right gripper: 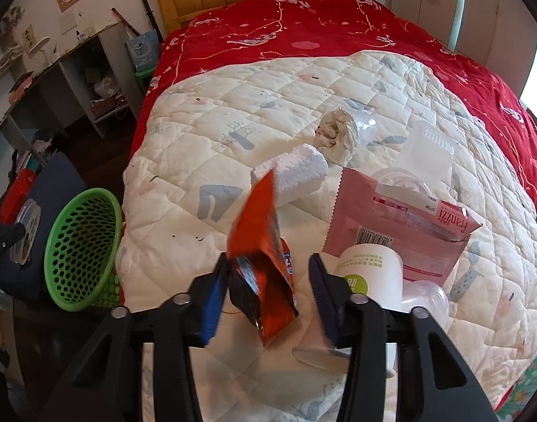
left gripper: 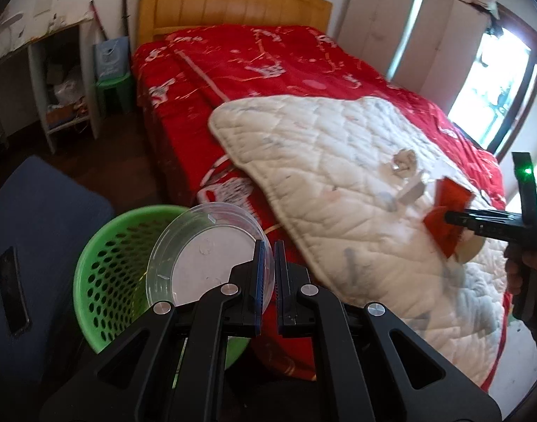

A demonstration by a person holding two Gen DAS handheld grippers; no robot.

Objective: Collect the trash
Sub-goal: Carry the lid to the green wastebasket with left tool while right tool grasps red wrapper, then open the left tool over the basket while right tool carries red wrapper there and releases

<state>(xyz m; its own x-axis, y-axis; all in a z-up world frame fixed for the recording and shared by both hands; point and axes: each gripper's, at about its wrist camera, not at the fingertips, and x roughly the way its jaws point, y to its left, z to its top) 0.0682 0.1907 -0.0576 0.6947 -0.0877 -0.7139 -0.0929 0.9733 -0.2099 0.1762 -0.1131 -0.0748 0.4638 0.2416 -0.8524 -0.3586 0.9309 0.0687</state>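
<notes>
Your left claw point(left gripper: 267, 246) is clamped on the rim of a clear plastic lid point(left gripper: 205, 256), held tilted over the mouth of the green mesh basket point(left gripper: 107, 274) at the bed's edge, at about eight o'clock in the left wrist view. Your right claw point(right gripper: 268, 263) has its jaws apart around an orange snack bag point(right gripper: 259, 246); the left pad touches the bag, the right pad stands clear of it. On the white quilt point(right gripper: 205, 133), from twelve to three o'clock of that bag, lie a foam block point(right gripper: 296, 172), a crumpled tissue point(right gripper: 335, 133), a pink wafer packet point(right gripper: 391, 225) and a white cup point(right gripper: 370, 274).
</notes>
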